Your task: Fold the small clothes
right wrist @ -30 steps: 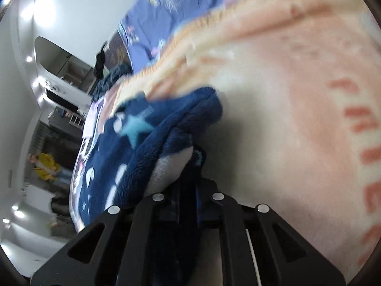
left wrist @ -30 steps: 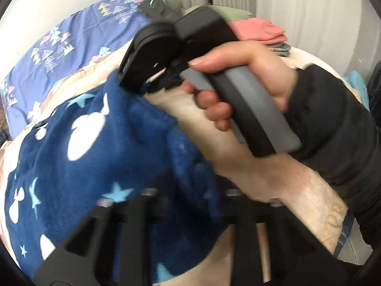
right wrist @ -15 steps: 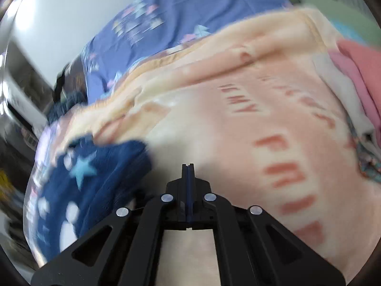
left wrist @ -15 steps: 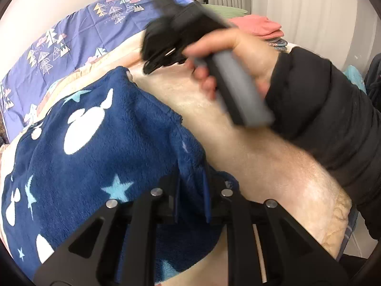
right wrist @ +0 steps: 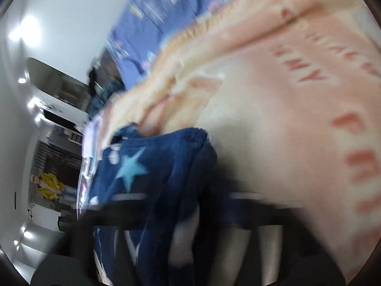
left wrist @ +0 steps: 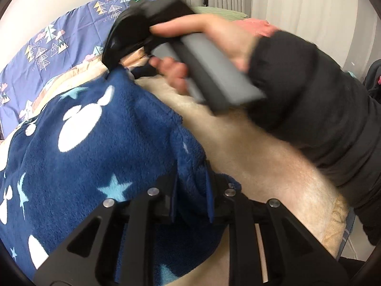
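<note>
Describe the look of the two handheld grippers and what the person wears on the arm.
The left gripper is matte black, with two flat fingers on open triangular struts fastened by round silver bolts. The right gripper has a bulky black head with a small green light, and a long grey handle edged in black. The hand on it comes out of a black sleeve. No cables show.

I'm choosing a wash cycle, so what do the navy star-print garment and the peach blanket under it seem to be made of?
The navy garment looks like thick fleece: its matte surface is nubbly and its edges are plump. The peach blanket looks like a soft plush or fleece with a short fuzzy pile and printed lettering, though blur hides detail. Fibre content cannot be told.
</note>
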`<state>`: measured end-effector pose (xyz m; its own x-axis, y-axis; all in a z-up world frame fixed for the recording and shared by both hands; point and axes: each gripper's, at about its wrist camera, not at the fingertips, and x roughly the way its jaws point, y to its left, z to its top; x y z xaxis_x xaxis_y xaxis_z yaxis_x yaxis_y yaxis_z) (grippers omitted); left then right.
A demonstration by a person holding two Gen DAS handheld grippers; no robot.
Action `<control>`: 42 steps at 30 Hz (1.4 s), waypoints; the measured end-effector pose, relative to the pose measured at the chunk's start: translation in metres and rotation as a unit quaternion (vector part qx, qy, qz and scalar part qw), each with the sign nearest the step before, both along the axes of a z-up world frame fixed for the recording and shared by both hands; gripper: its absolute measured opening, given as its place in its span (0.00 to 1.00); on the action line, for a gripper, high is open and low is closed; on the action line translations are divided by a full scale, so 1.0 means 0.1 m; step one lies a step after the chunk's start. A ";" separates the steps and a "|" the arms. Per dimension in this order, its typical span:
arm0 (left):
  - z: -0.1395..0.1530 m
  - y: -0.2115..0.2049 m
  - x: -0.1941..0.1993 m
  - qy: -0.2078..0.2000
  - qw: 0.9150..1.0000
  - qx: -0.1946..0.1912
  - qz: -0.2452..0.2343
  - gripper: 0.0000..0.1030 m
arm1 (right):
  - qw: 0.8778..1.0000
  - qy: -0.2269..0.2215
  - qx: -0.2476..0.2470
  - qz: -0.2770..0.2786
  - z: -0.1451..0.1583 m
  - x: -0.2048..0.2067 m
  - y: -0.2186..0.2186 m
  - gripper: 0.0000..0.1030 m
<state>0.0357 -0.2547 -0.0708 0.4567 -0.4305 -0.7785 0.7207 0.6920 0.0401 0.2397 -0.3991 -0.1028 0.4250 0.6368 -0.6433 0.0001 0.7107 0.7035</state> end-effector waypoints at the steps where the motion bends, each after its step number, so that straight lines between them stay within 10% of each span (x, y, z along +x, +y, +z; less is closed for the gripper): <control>1: 0.01 0.02 -0.01 -0.003 1.000 -0.003 0.001 0.19 | 0.999 -0.031 0.003 -0.002 0.14 -0.02 0.01 0.10; 6: 0.12 0.03 -0.14 -0.053 0.999 0.010 0.001 0.17 | 0.977 -0.195 0.043 0.069 0.72 -0.17 0.07 0.09; 11: -0.12 -0.15 -0.17 -0.090 0.993 0.075 -0.002 0.18 | 0.998 -0.029 -0.021 0.051 -0.35 0.30 0.21 0.10; 17: -0.17 -0.21 -0.27 -0.097 0.992 0.080 -0.021 0.29 | 0.997 -0.057 -0.053 -0.026 0.03 0.03 -0.14 0.42; 24: 0.28 0.48 -0.02 0.058 0.993 -0.101 -0.029 0.40 | 0.988 -0.113 -0.108 0.021 0.34 -1.06 -0.42 0.42; 33: -0.14 1.19 0.40 0.042 0.994 -0.044 0.088 0.37 | 0.985 -0.145 -0.037 0.084 0.11 -2.51 0.15 0.42; 37: -0.28 1.16 0.30 -0.006 0.997 -0.016 0.076 0.38 | 0.992 -0.076 -0.103 0.007 -0.32 -2.55 0.19 0.28; 42: -0.08 1.35 0.19 0.000 0.995 -0.049 0.092 0.41 | 0.981 -0.102 -0.162 -0.033 0.10 -2.79 0.18 0.30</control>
<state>0.0548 -0.1195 -0.0792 0.5351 -0.4131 -0.7369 0.5822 0.8124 -0.0327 -0.0389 -0.3816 -0.0925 0.5992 0.3793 -0.7050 -0.0640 0.9005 0.4301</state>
